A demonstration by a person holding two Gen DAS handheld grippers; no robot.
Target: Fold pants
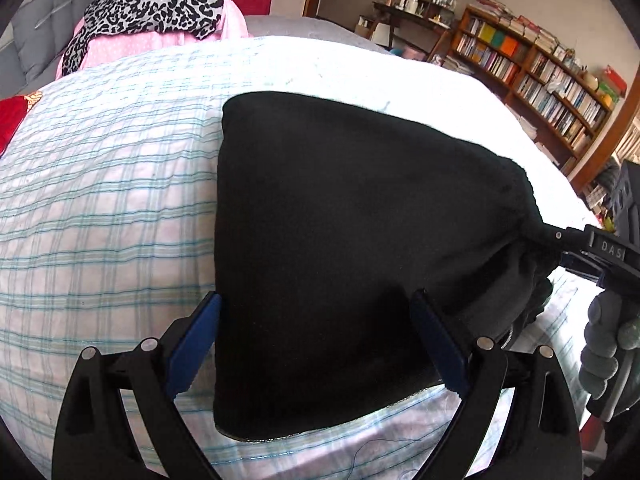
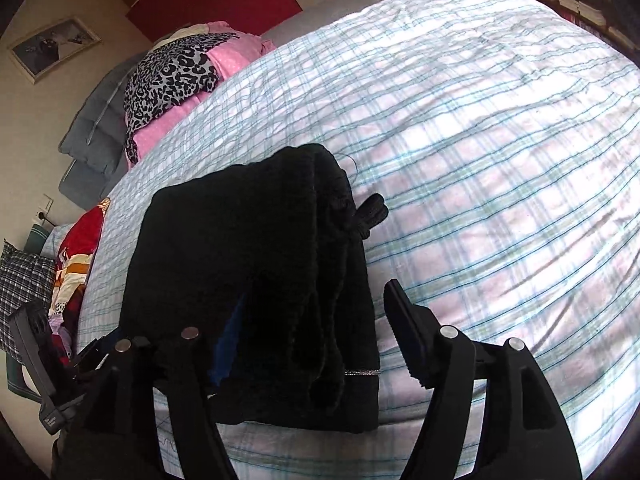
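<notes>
1 folded black pants [image 1: 340,240], long axis toward the far pillows [image 1: 160,8].

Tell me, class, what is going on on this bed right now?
A person with a hand-held gripper in each hand is folding black pants on a bed with a checked cover. The pants lie as a folded bundle. The left hand-held gripper stands open, its fingers either side of the near edge. The right hand-held gripper is open too, the cloth between its fingers, unpinched.

plaid bedspread [image 1: 100,200], bookshelf [image 1: 540,76], leopard-print cloth [image 1: 156,4]
</notes>
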